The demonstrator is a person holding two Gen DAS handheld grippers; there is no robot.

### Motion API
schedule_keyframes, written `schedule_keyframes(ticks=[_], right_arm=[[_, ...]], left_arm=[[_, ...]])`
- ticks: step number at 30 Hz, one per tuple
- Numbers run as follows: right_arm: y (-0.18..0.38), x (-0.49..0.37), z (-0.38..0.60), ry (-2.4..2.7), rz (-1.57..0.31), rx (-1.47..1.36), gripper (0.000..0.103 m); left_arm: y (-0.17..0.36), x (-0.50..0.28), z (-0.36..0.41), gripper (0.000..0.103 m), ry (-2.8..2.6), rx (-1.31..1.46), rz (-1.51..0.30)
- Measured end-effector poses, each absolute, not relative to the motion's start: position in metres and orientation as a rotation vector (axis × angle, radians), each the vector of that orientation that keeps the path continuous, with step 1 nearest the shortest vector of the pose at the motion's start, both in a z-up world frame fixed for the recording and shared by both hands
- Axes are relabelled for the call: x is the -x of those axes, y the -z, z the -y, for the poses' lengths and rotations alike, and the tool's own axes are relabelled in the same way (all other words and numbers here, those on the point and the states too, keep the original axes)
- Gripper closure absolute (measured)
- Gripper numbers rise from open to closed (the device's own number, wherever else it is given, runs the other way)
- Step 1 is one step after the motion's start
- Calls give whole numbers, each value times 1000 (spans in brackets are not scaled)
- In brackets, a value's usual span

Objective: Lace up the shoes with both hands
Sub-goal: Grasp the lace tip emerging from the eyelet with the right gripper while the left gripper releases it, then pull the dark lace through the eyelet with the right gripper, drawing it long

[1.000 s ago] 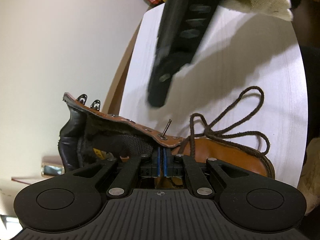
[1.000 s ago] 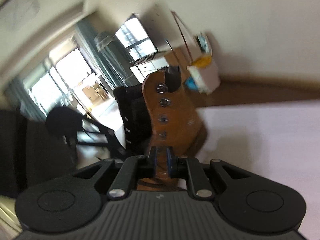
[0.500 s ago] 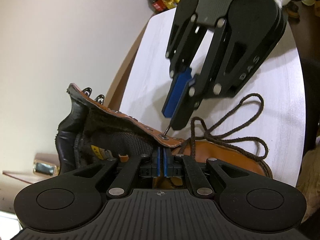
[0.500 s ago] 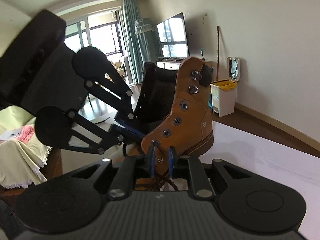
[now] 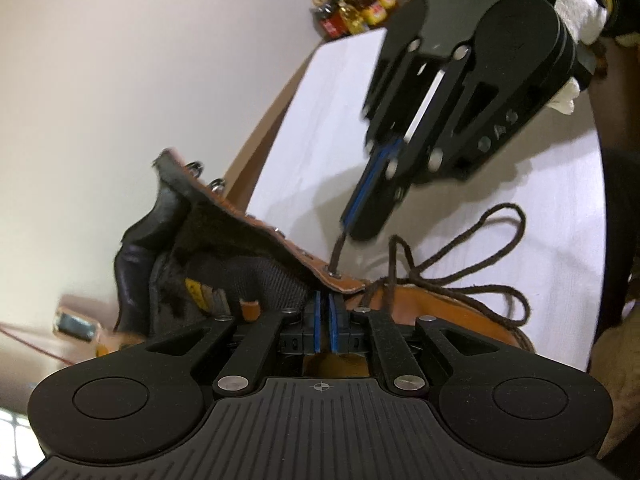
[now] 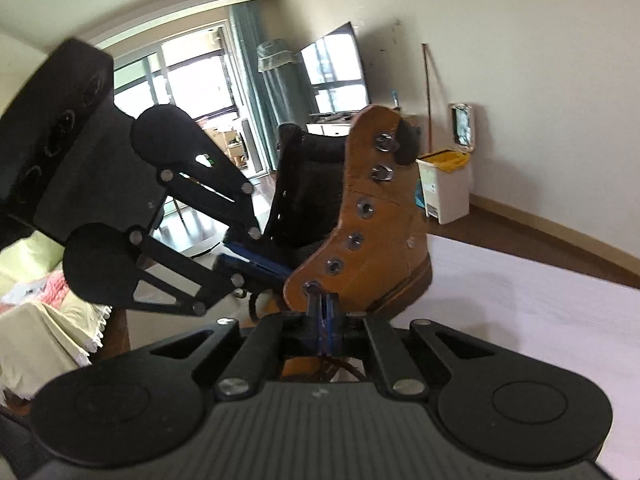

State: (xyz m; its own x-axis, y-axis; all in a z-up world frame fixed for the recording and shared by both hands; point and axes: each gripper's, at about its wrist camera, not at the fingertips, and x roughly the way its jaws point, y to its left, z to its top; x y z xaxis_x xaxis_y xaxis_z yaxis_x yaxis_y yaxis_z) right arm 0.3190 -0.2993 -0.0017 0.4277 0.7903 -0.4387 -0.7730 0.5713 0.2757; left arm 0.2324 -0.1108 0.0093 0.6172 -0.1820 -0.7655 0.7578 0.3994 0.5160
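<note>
On one white table [image 5: 520, 184], one boot [image 6: 372, 240], one lace [image 5: 452, 276], two grippers.

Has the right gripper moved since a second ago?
Yes. The right gripper came down toward the boot's eyelet and now pinches the lace tip.

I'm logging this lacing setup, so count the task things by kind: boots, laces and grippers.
Boot: 1
Lace: 1
Gripper, left and right: 2
Total: 4
</note>
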Motion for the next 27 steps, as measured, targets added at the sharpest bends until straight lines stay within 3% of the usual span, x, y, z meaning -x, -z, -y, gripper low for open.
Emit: schedule_keyframes(ticks=[7, 19, 27], right_arm=[[-9, -300, 333, -819, -581, 45, 100], [-17, -260, 407, -449, -621, 68, 101], [-23, -228, 470, -110, -599, 27, 101]], left_arm=[[-23, -217, 49, 95, 571, -842, -707], [23, -214, -43, 94, 372, -755, -822], [25, -189, -148, 94, 120, -633, -904]])
